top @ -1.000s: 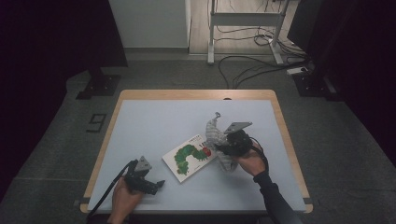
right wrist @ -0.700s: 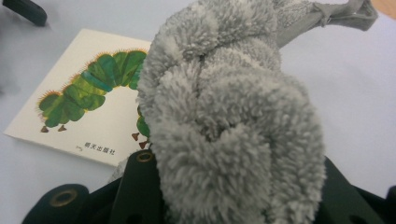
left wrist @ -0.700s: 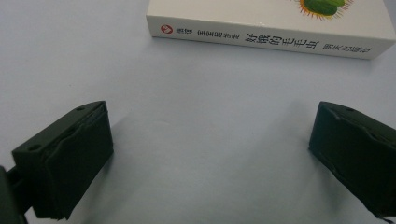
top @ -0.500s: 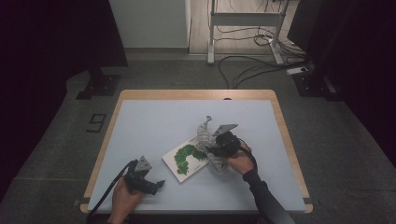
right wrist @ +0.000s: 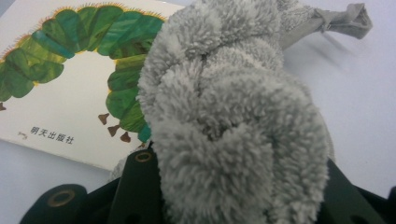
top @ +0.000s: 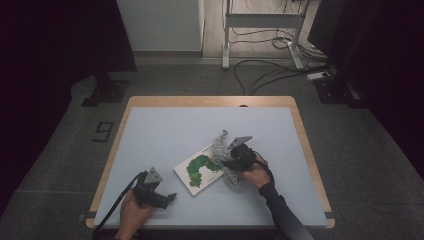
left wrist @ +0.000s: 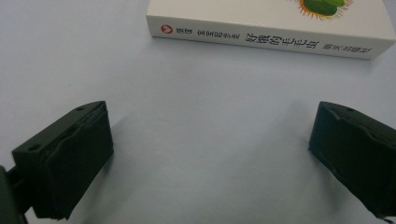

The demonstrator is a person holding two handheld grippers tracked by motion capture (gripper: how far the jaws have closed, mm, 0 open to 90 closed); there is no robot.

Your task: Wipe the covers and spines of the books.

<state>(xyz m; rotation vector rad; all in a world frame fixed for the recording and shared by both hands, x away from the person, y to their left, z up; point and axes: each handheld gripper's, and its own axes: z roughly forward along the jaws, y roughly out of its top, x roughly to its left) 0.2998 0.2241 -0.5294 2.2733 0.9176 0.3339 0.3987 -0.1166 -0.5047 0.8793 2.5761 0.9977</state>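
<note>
A white picture book [top: 199, 169] with a green caterpillar on its cover lies flat near the table's front middle; its spine [left wrist: 261, 39] faces my left gripper and its cover [right wrist: 70, 98] shows in the right gripper view. My right gripper [top: 231, 161] is shut on a bunched grey fluffy cloth [top: 220, 147], held over the book's right edge. The cloth [right wrist: 233, 121] bulges between the jaws, with a hemmed corner [right wrist: 348, 18] sticking out. My left gripper [top: 167, 198] rests open on the table in front of the book, nothing between its fingers [left wrist: 70, 158].
The pale blue table top [top: 165, 130] has a wooden rim [top: 210, 101]. Beyond it are a dark floor, a metal stand [top: 260, 30] and trailing cables [top: 270, 70]. A cable [top: 117, 205] runs from my left gripper over the table's front edge.
My right gripper has carried the grey cloth leftward, from beside the book to over its right edge. The left gripper has stayed put.
</note>
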